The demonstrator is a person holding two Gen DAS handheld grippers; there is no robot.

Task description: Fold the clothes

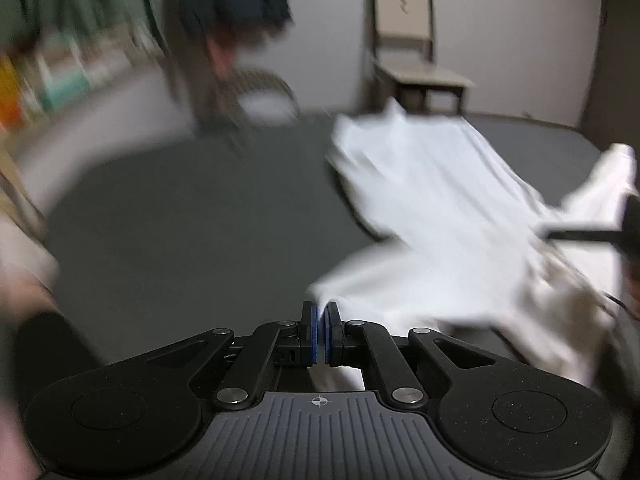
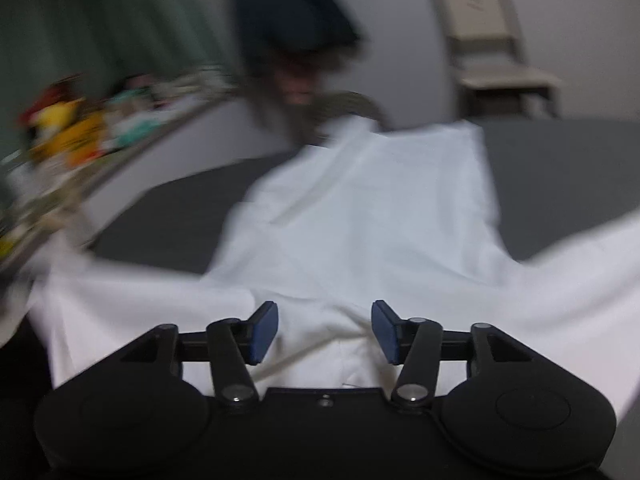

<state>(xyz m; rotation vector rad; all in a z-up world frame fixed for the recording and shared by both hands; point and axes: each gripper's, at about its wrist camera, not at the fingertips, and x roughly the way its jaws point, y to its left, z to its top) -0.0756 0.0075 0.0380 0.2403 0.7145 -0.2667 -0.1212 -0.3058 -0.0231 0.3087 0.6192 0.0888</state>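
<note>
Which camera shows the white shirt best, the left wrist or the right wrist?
The right wrist view: the shirt lies spread in the middle, body and both sleeves visible, though blurred. The left wrist view shows it off to the right, partly cut off, with one edge pinched in the left gripper.

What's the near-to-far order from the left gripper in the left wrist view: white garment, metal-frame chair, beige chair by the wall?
1. White garment: pinched between the left gripper fingers, spreading away to the right over the grey surface.
2. Metal-frame chair: beyond the surface's far edge, centre-left, blurred.
3. Beige chair: farthest, against the back wall, upper right.
</note>
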